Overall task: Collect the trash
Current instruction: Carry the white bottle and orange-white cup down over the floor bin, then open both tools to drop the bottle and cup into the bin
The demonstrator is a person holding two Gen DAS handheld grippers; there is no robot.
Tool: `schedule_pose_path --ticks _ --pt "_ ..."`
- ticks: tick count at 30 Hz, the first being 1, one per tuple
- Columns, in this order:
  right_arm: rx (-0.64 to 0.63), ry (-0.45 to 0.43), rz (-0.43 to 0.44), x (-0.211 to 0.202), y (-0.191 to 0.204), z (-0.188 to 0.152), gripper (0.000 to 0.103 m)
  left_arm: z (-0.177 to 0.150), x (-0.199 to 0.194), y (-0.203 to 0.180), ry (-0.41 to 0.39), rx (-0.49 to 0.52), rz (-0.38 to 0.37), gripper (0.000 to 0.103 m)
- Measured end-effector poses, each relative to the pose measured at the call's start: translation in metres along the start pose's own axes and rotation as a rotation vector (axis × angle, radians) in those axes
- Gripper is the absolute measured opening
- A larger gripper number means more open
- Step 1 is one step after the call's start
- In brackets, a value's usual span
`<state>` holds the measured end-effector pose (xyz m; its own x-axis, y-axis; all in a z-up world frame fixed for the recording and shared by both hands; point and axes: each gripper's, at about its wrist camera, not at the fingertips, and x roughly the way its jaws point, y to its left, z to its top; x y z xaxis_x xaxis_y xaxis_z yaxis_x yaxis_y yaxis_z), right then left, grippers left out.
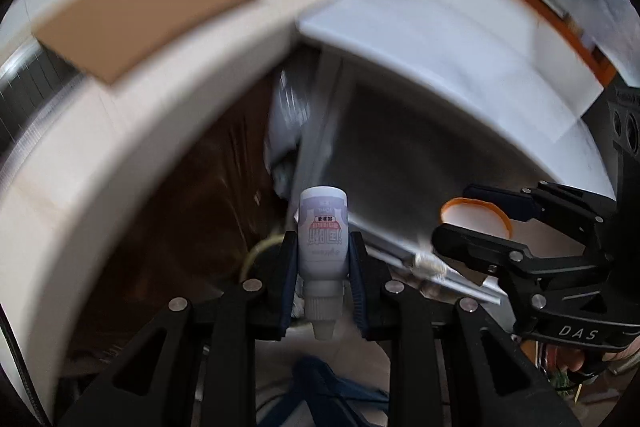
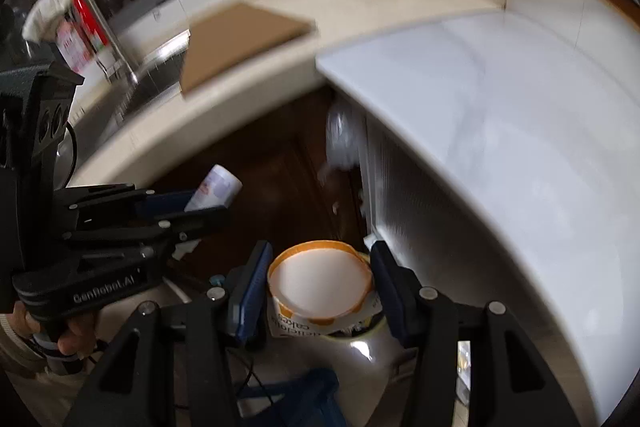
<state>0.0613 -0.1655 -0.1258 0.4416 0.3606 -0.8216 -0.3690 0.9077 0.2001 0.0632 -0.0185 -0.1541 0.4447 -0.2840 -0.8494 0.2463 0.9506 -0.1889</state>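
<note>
Bottle (image 1: 323, 239), neck toward the camera, is clamped in the left jaws; cup (image 2: 320, 287) in the right, both below the counter (image 2: 248, 27) edge.

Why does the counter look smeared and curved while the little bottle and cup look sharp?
Left wrist view: the bottle in the left tongs is crisp, while the counter and brown board are streaked and bowed by the fisheye lens. Right wrist view: the cup in the right tongs is sharp, the white worktop blurred; a glare spot sits just below the cup.
</note>
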Motion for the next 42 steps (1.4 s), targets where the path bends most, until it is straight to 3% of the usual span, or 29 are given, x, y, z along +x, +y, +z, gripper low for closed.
schedule_pose_path --ticks 6,13,19,32,36,38,42 --pt "0.029 0.062 -0.002 0.049 -0.009 -0.025 0.051 -0.035 0.048 0.008 0.058 -0.002 -0.035 0.022" --pt "0.152 0.139 0.015 0.116 -0.033 -0.047 0.051 -0.067 0.098 0.029 0.103 0.018 -0.068 0.022" --pt "0.163 0.211 -0.010 0.158 -0.031 -0.056 0.052 -0.068 0.141 0.052 0.179 -0.051 -0.107 0.022" --pt "0.255 0.286 -0.002 0.194 -0.053 -0.052 0.052 -0.060 0.169 0.063 0.204 -0.058 -0.129 0.023" --pt "0.256 0.287 0.003 0.196 -0.055 -0.050 0.052 -0.059 0.171 0.065 0.212 -0.055 -0.123 0.030" --pt "0.254 0.288 0.005 0.197 -0.057 -0.050 0.053 -0.059 0.173 0.066 0.224 -0.059 -0.114 0.041" --pt "0.256 0.289 0.008 0.196 -0.057 -0.051 0.059 -0.062 0.173 0.067 0.228 -0.051 -0.092 0.050"
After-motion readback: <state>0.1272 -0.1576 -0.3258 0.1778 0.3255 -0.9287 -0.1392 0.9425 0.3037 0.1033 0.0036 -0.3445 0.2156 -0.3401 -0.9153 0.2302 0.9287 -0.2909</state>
